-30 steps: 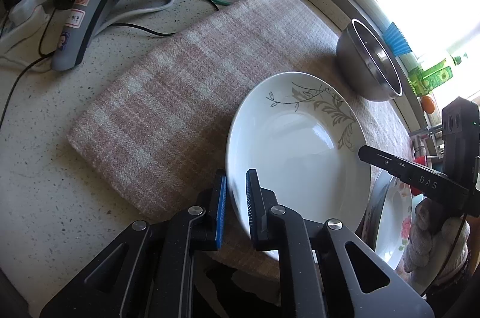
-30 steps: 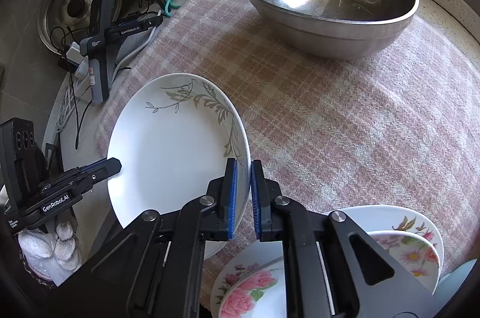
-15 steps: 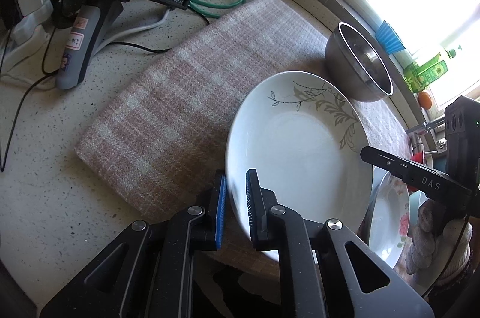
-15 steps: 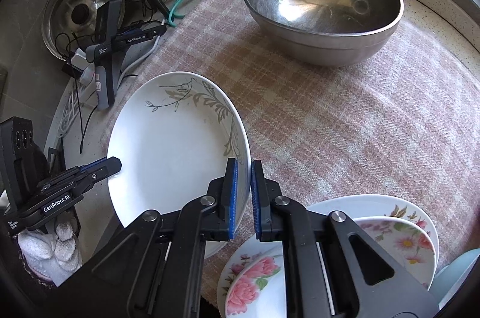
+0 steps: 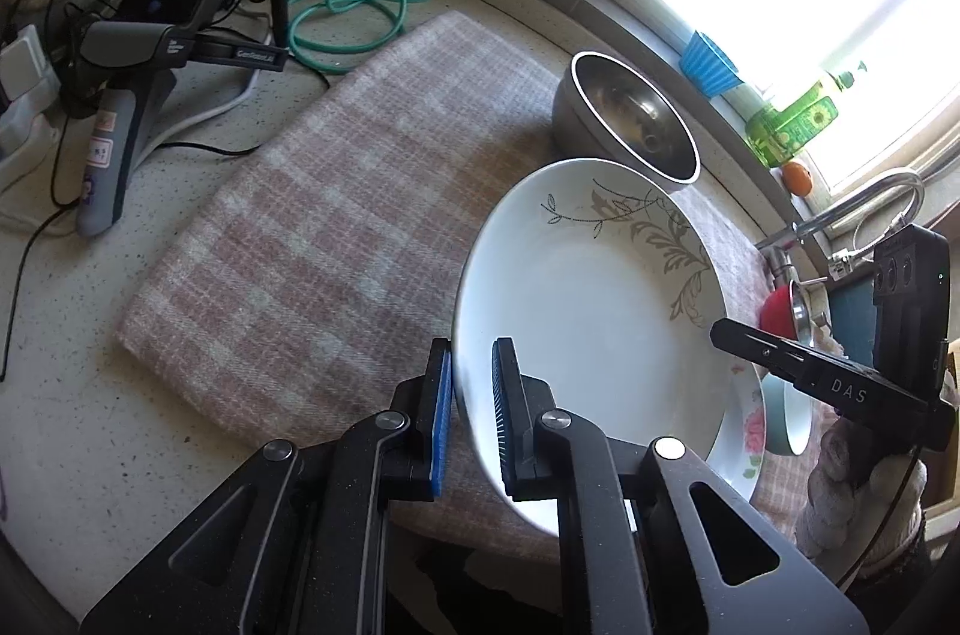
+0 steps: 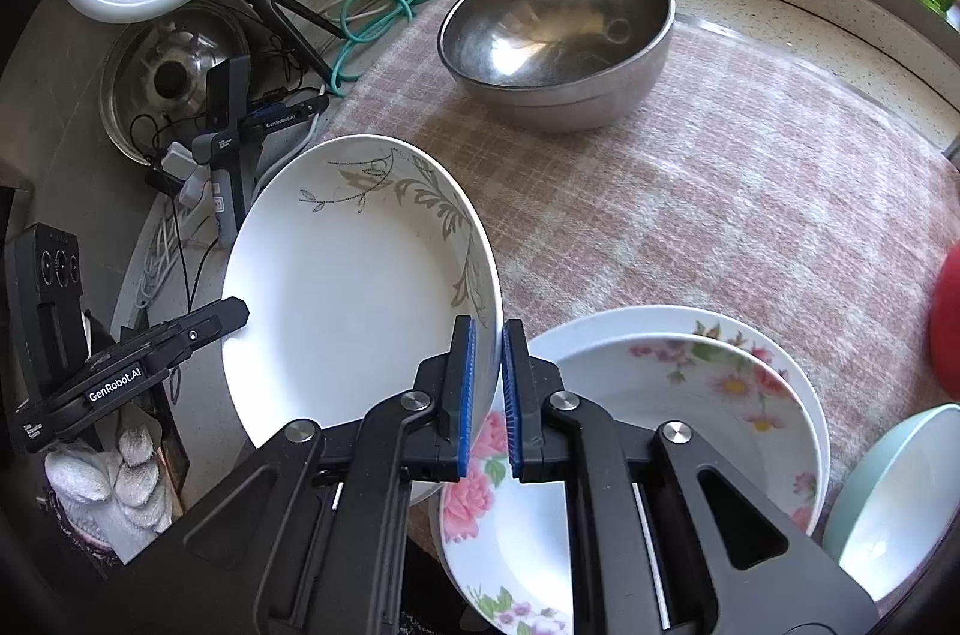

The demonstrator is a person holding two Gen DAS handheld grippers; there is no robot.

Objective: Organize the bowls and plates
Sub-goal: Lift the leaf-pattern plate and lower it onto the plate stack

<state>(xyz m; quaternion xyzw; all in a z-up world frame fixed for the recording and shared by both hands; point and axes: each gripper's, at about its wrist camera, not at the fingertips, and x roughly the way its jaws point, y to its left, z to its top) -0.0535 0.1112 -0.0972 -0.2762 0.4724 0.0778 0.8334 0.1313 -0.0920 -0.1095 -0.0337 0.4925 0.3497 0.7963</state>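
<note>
A white plate with a grey leaf pattern (image 5: 588,317) is held in the air above the checked cloth (image 5: 336,239), gripped at opposite rims. My left gripper (image 5: 471,389) is shut on its left rim. My right gripper (image 6: 487,365) is shut on its right rim; the plate (image 6: 354,299) shows there too. Below it lies a stack of flowered plates (image 6: 690,395) on the cloth (image 6: 720,191). A steel bowl (image 5: 630,119) stands at the far side of the cloth and also shows in the right wrist view (image 6: 558,35).
A pale green bowl (image 6: 900,503) sits right of the flowered plates. A spare gripper on a stand (image 5: 132,83), cables (image 5: 342,11) and a pot lid (image 6: 174,77) crowd the left counter. A tap (image 5: 864,203), bottle (image 5: 792,119) and blue cup (image 5: 708,62) are by the window.
Both grippers have lifted the leaf-pattern plate higher and drawn back; the cloth and steel bowl look farther off, and more of the flowered plates shows beneath.
</note>
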